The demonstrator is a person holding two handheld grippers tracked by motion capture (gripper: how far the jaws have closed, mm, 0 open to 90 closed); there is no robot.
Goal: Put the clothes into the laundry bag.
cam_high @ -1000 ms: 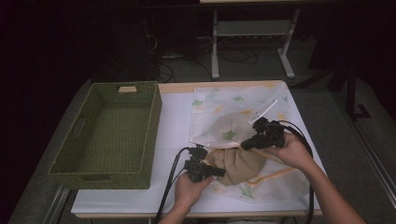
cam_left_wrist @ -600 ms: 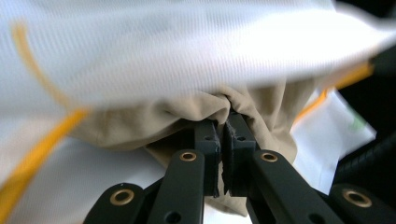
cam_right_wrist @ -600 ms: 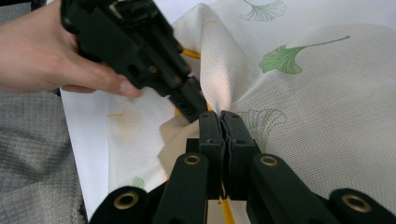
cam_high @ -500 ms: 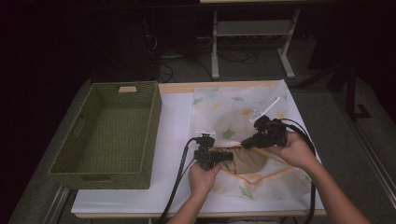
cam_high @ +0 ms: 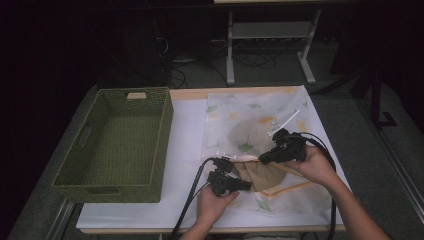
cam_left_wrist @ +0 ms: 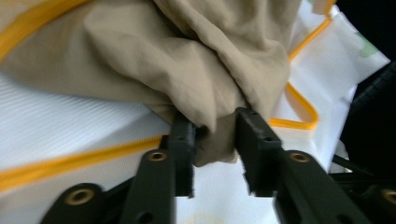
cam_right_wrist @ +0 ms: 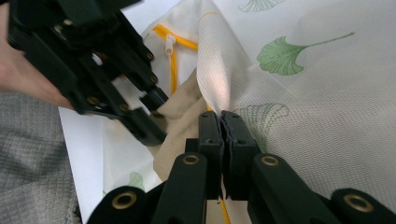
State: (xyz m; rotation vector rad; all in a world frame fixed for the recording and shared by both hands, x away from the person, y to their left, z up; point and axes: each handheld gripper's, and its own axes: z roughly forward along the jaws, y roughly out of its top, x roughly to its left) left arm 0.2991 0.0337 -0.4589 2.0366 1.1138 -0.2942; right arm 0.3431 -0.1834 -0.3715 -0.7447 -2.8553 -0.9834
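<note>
A white mesh bag (cam_high: 250, 120) with green leaf prints and an orange zip lies flat on the table. A tan cloth (cam_high: 265, 176) bulges out of its near mouth. My left gripper (cam_high: 247, 186) points into that mouth. Its jaws have just been opening, and a fold of the tan cloth (cam_left_wrist: 196, 60) hangs loose between them (cam_left_wrist: 214, 133). My right gripper (cam_high: 261, 159) is shut on the bag's upper edge (cam_right_wrist: 212, 88) and holds the mouth up. In the right gripper view the left gripper (cam_right_wrist: 156, 116) sits just left of my pinched jaws (cam_right_wrist: 220, 121).
A green woven basket (cam_high: 162, 145) stands at the left of the table, with nothing inside it. White table cover (cam_high: 187, 135) lies between basket and bag. The near table edge is just below my hands. A metal stand is on the floor beyond.
The left gripper nudged toward the bag's mouth and came back slightly, and its jaws now stand wider around the cloth. The right gripper has kept its pinch and place.
</note>
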